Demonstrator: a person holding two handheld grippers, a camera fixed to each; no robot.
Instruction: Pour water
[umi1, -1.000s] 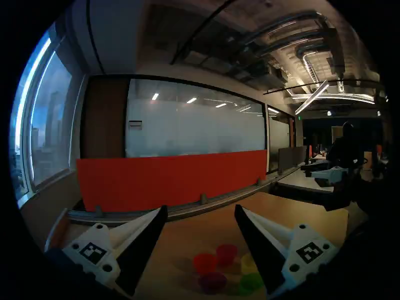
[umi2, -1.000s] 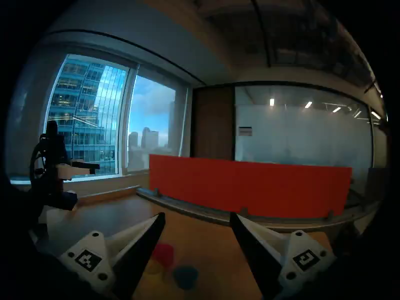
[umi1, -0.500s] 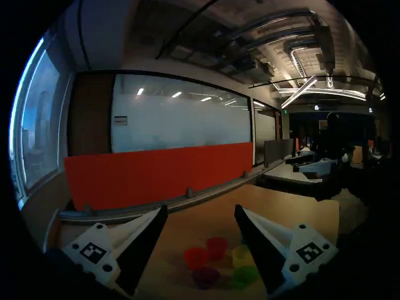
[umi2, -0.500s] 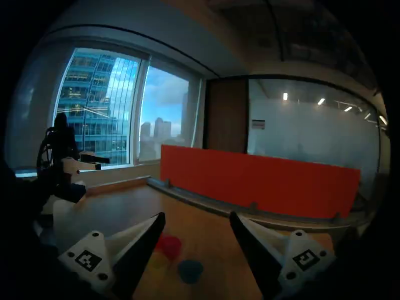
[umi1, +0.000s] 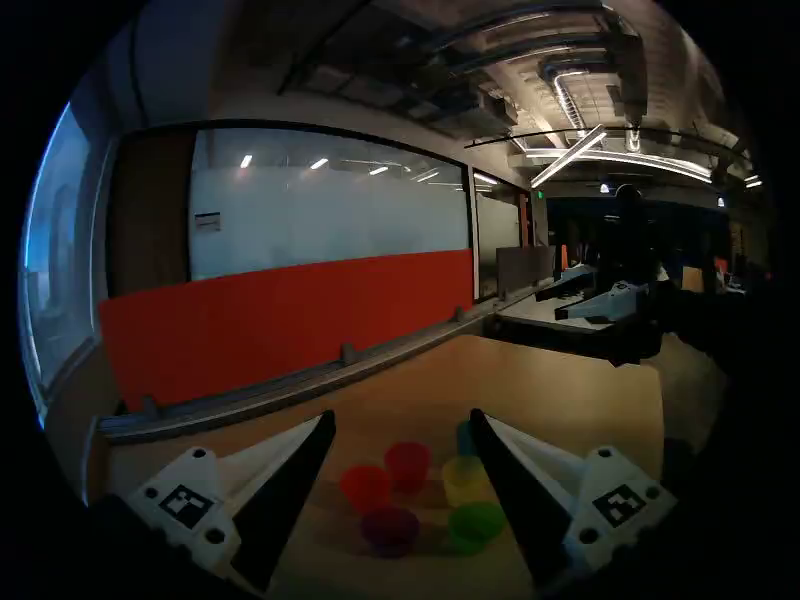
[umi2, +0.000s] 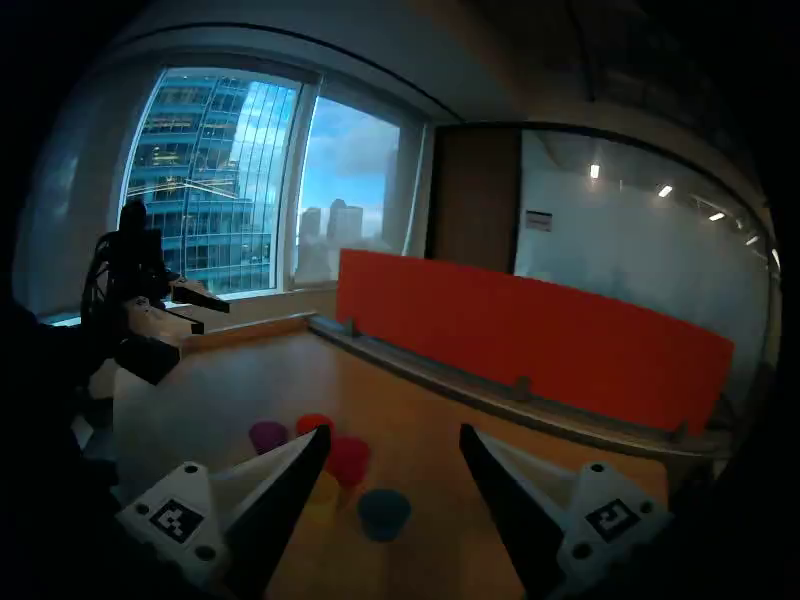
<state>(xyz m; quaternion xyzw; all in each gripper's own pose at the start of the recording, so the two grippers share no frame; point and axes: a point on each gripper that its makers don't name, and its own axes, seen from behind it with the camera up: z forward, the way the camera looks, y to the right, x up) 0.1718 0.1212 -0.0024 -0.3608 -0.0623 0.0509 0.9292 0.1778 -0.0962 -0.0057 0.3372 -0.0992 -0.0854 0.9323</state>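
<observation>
Cups (umi1: 408, 465) stand upright in a tight cluster on the wooden surface (umi1: 570, 400), low in the left gripper view. The purple cup (umi1: 390, 528) and the green cup (umi1: 476, 522) are nearest. The orange cup (umi1: 365, 487) and the yellow cup (umi1: 465, 480) sit just behind them, with a red one between. The blue cup (umi1: 465, 437) is farthest and half hidden by a finger.

In the right gripper view the same cluster is seen from the other side. There the blue one is nearest, the purple one far left, and the yellow one partly behind a finger.

The left gripper (umi1: 400, 414) is held short of the cluster, touching none of it, with its jaws wide apart. The right gripper (umi2: 393, 430) is likewise clear of the cups with its jaws wide apart. Each gripper also appears in the other's view, off at the edge and well apart from the cluster.

A red panel (umi1: 290, 310) runs along the far edge of the surface, with a frosted glass wall (umi1: 320, 210) above it. A tall window (umi2: 220, 190) to the left shows city towers.
</observation>
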